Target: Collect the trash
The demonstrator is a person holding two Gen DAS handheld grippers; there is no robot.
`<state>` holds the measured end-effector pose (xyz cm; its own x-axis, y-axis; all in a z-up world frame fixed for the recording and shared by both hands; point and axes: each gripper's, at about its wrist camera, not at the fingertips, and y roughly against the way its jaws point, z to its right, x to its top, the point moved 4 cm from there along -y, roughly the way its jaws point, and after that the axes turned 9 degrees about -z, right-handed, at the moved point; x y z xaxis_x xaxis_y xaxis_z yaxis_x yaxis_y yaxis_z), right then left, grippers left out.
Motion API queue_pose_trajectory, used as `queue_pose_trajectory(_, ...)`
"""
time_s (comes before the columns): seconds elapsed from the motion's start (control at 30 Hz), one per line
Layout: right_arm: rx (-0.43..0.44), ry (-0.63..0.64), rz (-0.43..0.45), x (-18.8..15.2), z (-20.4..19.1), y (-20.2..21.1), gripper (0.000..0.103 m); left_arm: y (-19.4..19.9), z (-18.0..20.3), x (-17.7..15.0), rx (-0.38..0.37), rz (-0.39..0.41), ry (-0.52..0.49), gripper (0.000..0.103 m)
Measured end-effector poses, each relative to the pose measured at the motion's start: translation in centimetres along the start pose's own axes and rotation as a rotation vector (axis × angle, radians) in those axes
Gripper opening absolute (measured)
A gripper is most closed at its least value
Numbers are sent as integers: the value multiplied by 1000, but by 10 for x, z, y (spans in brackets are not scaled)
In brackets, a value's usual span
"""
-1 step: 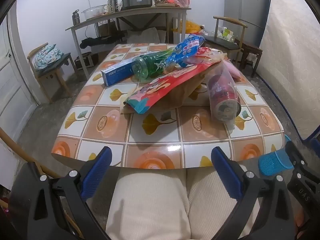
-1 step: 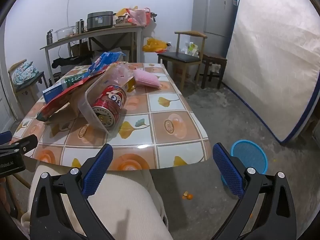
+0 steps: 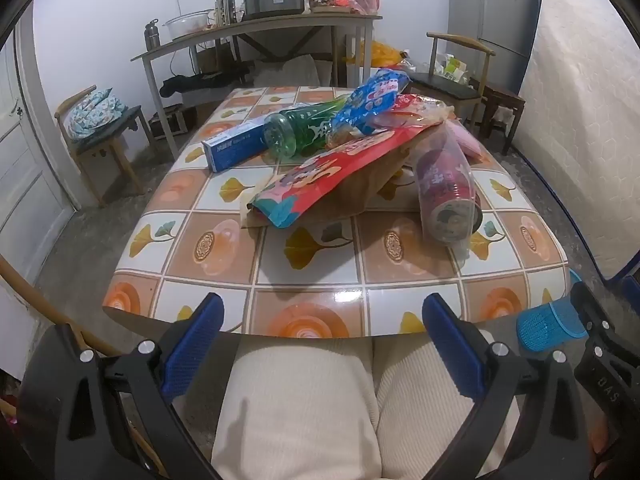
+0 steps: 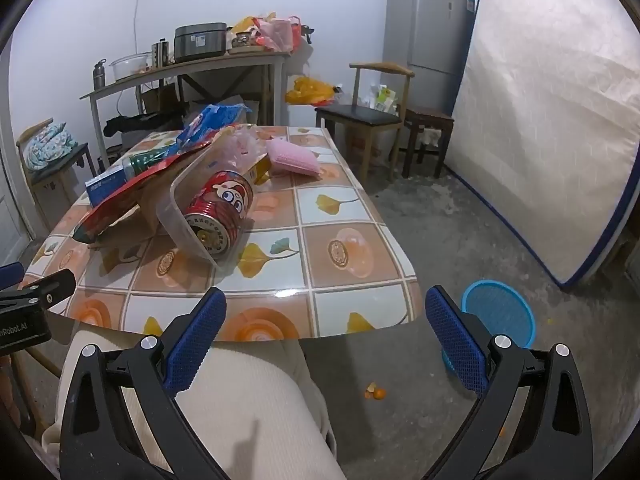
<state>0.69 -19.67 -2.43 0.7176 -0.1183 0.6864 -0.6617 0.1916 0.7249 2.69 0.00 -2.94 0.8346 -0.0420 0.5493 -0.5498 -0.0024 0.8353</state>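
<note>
A heap of trash lies on the tiled table (image 3: 224, 248): a blue box (image 3: 232, 148), a green plastic bottle (image 3: 304, 130), a blue wrapper (image 3: 372, 100), a red snack bag (image 3: 332, 176) on a brown paper bag (image 3: 360, 200), and a pink packet (image 4: 294, 158). A red can (image 4: 220, 208) rests inside a clear plastic tub (image 4: 180, 216). My left gripper (image 3: 321, 302) stands open at the table's near edge, above a person's lap, apart from the heap. My right gripper (image 4: 326, 294) is open too, off the near right corner, holding nothing.
A blue mesh basket (image 4: 500, 316) stands on the floor right of the table, with orange peel (image 4: 376, 393) nearby. A mattress (image 4: 552, 140) leans on the right wall beside a fridge (image 4: 428, 28). Chairs (image 4: 372, 120) and a loaded back table (image 3: 256, 28) ring the room.
</note>
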Motion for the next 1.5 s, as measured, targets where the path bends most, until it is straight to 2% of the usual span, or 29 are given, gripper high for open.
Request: queue_pose_trajectory(1.5,-9,7,7,4,4,-7,96,5,2,6,-10,1,6,97)
